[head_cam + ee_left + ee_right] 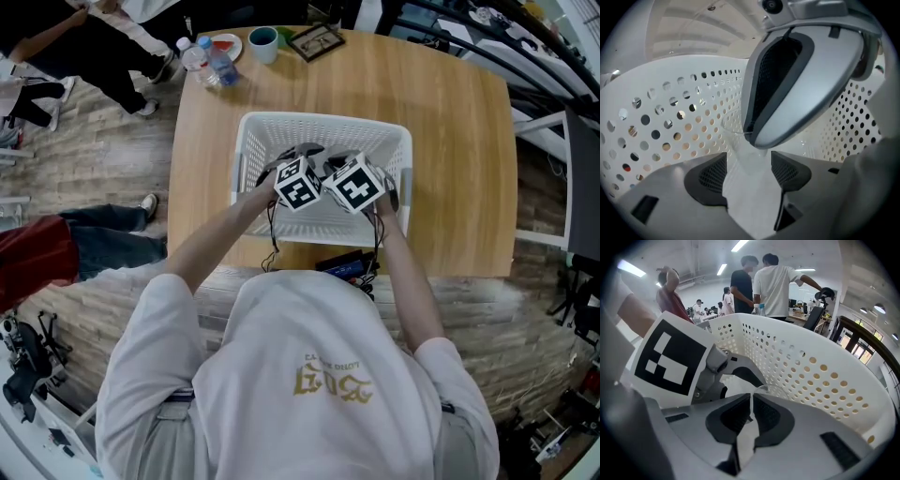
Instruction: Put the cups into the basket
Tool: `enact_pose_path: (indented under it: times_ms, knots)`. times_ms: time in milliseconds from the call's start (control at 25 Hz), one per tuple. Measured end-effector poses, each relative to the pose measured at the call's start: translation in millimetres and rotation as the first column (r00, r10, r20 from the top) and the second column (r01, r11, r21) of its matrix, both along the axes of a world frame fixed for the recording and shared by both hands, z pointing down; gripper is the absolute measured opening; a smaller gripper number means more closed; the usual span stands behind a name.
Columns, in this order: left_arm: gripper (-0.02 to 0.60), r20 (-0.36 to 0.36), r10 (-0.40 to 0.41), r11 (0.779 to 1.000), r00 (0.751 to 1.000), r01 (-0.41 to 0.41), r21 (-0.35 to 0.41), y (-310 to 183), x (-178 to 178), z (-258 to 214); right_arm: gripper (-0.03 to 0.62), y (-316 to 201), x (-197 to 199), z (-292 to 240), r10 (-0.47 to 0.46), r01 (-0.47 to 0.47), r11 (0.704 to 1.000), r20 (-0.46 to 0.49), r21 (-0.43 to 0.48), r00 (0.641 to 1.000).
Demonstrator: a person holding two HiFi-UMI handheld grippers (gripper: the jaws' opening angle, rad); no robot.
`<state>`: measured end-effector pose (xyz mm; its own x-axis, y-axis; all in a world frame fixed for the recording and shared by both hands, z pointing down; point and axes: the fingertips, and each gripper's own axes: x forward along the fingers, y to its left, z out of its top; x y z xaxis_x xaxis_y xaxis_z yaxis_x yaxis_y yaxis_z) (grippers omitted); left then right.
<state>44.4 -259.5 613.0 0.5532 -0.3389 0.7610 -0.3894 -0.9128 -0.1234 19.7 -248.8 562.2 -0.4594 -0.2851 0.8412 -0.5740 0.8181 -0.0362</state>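
Note:
A white perforated basket [323,127] stands on the wooden table [450,141], and both grippers are down inside it, close together. My left gripper [749,161] is shut on the body of a clear plastic cup [740,140], which fills the gap between its pads. The right gripper [751,401] has its jaws nearly together, shut on the thin rim of the same cup [765,388]. One finger [806,84] of the right gripper looms over the cup. From the head view, the marker cubes of the left gripper [305,169] and the right gripper [352,178] hide the cup.
At the table's far edge are water bottles [204,62], a plate [226,44], a teal mug [263,42] and a framed tray [317,39]. A dark device [345,264] lies at the near edge. People [773,282] stand beyond the basket wall [811,362].

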Motion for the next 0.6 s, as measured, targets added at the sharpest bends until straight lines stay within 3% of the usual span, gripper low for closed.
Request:
enact_pose_path:
  times_ms: [240,360,600]
  knots:
    - [0.293,0.046,0.067,0.996,0.997,-0.07,0.062,-2,-1,-4,0.028,4,-2,4,-0.035,0.035,0.999,-0.028,0.008,0.999]
    - [0.293,0.031,0.083,0.995,0.996,-0.085,0.059,1,-1,-9,0.029,6,-5,5,-0.043,0.044,0.999,-0.019,0.008,0.999]
    - [0.293,0.079,0.12,0.992,0.99,-0.123,0.032,9,-2,-7,0.031,7,-4,4,-0.022,0.022,1.0,0.028,-0.005,0.999]
